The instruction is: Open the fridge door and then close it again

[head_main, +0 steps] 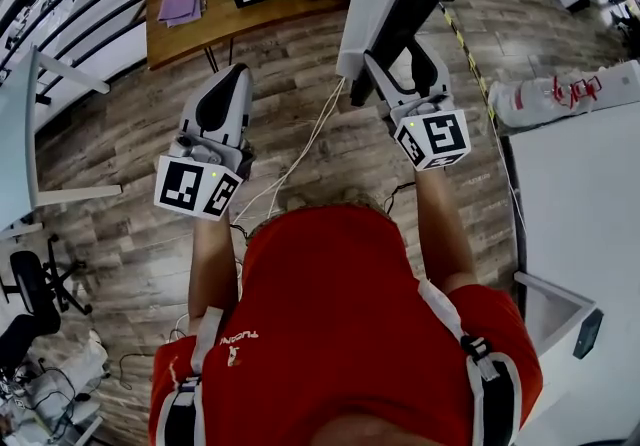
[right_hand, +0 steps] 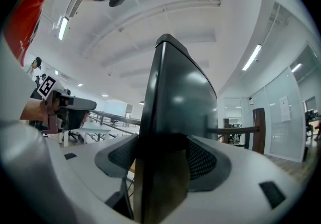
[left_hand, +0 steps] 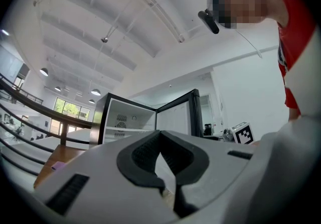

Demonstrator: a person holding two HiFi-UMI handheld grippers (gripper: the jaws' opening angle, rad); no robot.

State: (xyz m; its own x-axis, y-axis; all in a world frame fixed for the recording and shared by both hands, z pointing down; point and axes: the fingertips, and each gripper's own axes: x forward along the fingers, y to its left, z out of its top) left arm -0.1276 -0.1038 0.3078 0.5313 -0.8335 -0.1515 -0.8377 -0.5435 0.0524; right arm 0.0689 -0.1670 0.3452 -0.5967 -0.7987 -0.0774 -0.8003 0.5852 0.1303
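**Hazards.** The left gripper point(head_main: 233, 72), a white two-jaw tool with black ribbed pads, hangs in front of the open black-framed, white-lined fridge cabinet point(left_hand: 128, 117). Its jaws are together on nothing. Left there, it would probably lie in the door's path on the closing swing and be struck.

The right gripper point(right_hand: 163, 152) straddles the free edge of the tall fridge door point(right_hand: 175, 97), which is glossy black outside and white inside. Its jaws are spread wide, one pad to each face, and no firm clamp is evident. The door stands swung out toward the person. Held this loosely, the edge could slip out and the door drift. At the seal, a jaw wrapped round the edge risks being pinched.

**Pose.** The left forearm reaches forward with the gripper near level and its nose slightly raised. The right arm reaches further forward, with the gripper level and its jaws side by side across the upright door edge.
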